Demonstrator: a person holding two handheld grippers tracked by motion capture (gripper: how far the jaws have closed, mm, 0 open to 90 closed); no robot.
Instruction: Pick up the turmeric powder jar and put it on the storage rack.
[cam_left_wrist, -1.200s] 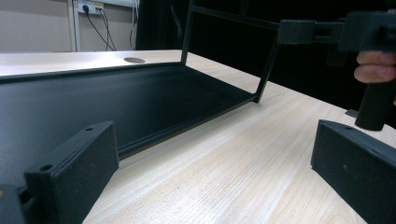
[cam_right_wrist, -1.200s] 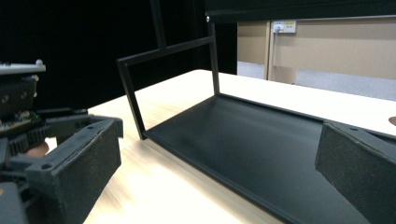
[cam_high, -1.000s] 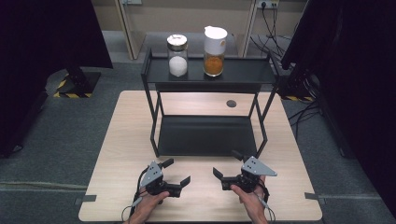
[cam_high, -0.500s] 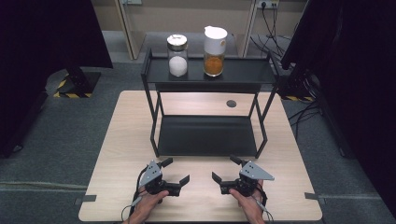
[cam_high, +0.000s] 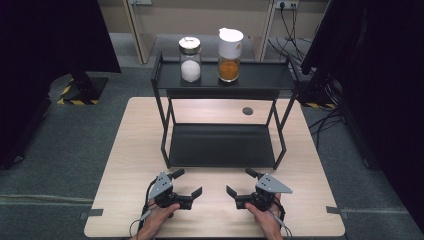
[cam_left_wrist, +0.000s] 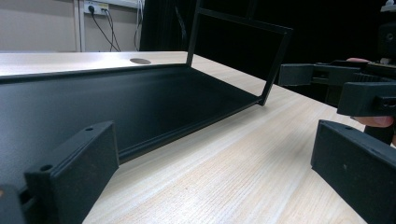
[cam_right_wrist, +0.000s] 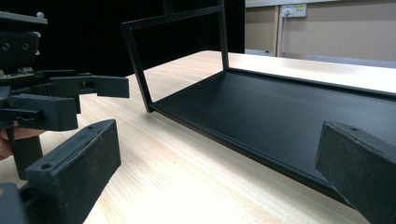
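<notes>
A black two-tier metal rack (cam_high: 260, 80) stands on the wooden table (cam_high: 135, 135). Its top shelf carries a glass jar of white powder (cam_high: 190, 60) and a white-lidded jar of orange contents (cam_high: 230, 49). The lower shelf (cam_high: 222, 145) is bare. My left gripper (cam_high: 188, 182) rests near the table's front edge, open, nothing between its jaws. My right gripper (cam_high: 239, 181) faces it a short gap away, also open and holding nothing. In the left gripper view the lower shelf (cam_left_wrist: 116, 102) lies ahead and the right gripper (cam_left_wrist: 345, 86) shows at the right. The right gripper view has the left gripper (cam_right_wrist: 60, 98) at its left.
A round cable hole (cam_high: 247, 111) sits in the table behind the rack. Dark curtains and stands flank the table on both sides. Cables (cam_high: 325, 120) trail on the floor at the right. The rack's front legs (cam_high: 165, 160) stand just beyond the grippers.
The right gripper has drifted slightly back toward the person. The left gripper has barely moved. Both stay open.
</notes>
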